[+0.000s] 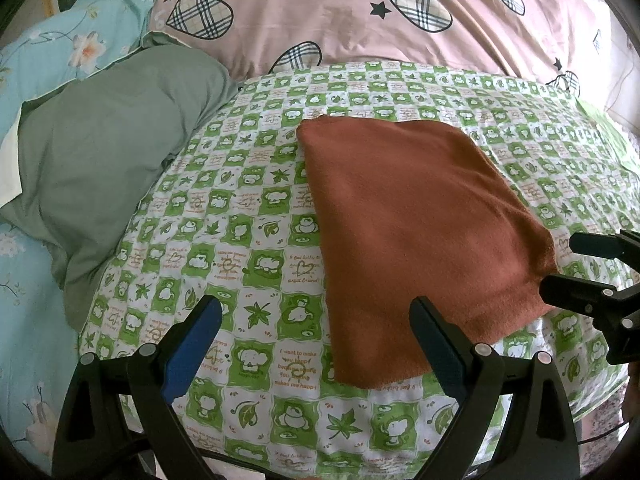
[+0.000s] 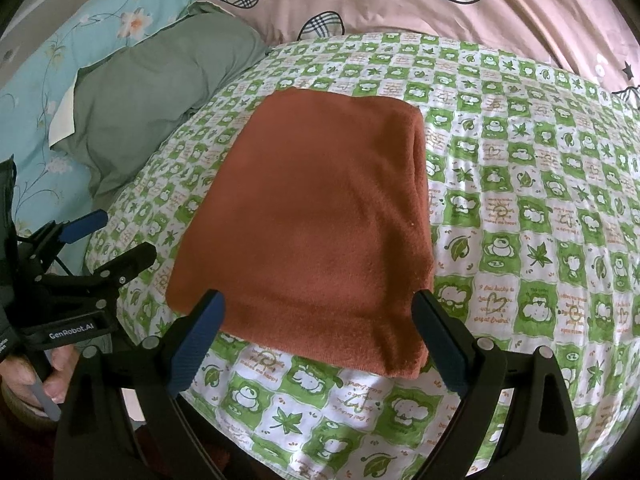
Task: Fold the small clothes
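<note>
A rust-brown cloth [image 1: 416, 236] lies folded flat on a green-and-white checked sheet [image 1: 224, 216]; it also shows in the right wrist view [image 2: 316, 220]. My left gripper [image 1: 316, 336] is open and empty, hovering over the sheet by the cloth's near left corner. My right gripper [image 2: 318, 332] is open and empty, its fingers astride the cloth's near edge without touching it. The right gripper also shows at the right edge of the left wrist view [image 1: 580, 268], beside the cloth's right corner. The left gripper shows at the left of the right wrist view [image 2: 112, 240].
A sage-green pillow [image 1: 108, 160] lies left of the sheet. A pink quilt with plaid hearts [image 1: 360, 12] is bunched behind it. Light blue floral bedding [image 1: 52, 40] lies at the far left. The sheet's near edge drops off close to the grippers.
</note>
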`<state>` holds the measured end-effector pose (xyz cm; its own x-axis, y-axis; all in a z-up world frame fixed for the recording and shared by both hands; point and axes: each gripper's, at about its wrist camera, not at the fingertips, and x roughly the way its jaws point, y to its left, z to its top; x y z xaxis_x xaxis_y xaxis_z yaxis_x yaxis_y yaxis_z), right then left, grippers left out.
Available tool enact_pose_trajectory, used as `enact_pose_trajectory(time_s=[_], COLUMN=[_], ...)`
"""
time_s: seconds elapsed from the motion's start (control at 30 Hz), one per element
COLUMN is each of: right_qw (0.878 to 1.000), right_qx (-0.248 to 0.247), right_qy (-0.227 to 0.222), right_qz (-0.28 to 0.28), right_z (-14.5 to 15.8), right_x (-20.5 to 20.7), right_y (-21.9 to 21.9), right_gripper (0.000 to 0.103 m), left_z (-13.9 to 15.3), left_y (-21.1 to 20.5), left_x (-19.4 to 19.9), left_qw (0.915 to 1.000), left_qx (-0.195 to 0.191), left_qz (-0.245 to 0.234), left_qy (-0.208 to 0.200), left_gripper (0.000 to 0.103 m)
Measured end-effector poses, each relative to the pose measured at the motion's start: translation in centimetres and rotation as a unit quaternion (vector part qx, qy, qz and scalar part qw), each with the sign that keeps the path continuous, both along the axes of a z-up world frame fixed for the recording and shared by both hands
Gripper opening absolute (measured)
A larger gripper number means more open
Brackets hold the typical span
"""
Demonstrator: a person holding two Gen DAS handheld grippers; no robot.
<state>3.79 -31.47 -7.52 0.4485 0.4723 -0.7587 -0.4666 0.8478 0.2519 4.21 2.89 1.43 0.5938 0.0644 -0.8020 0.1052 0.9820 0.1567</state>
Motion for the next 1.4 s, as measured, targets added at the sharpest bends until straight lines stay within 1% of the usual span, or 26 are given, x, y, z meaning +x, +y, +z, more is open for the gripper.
enact_pose_trajectory(time_s=[1.4], right_qw=[1.0], right_qx=[0.0], right_qy=[0.001], right_qz=[0.002], right_z=[0.0], right_x=[0.05], right_y=[0.38], right_gripper=[0.095], left_z=[0.02], left_y=[0.22], left_x=[0.35], left_qw=[1.0], left_qx=[0.001], left_qz=[-0.002], left_qy=[-0.002], left_gripper=[0.095])
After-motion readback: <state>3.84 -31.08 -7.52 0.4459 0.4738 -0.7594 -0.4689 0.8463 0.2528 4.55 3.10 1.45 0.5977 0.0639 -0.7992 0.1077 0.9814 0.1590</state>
